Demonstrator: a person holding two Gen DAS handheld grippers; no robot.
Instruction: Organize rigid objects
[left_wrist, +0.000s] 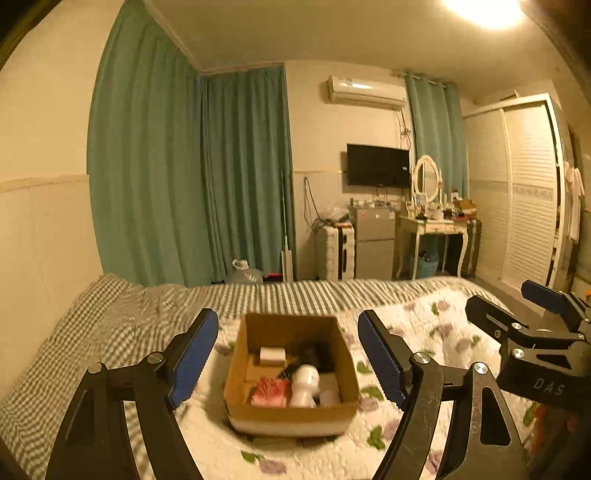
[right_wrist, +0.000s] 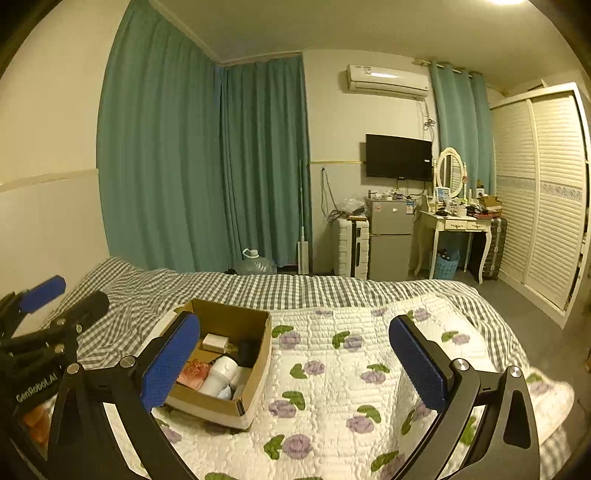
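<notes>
Both tongs (left_wrist: 288, 358) (right_wrist: 295, 363) spread empty, cardboard box (left_wrist: 236, 350) on floral quilt (right_wrist: 351, 354)

My left wrist view: box (left_wrist: 291, 410) at lower centre on quilt (left_wrist: 424, 325), bottle (left_wrist: 303, 384) and other items inside; fridge (left_wrist: 373, 240) behind, mid-right, w/ TV (left_wrist: 377, 165) above.

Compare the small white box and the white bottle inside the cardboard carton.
The small white box is flat and rectangular; the white bottle is rounded with a narrower neck. The box lies toward the far side of the cardboard carton, the bottle nearer the front wall. The bottle looks bigger than the box. Both are white and untouched by either hand-held gripper.
</notes>
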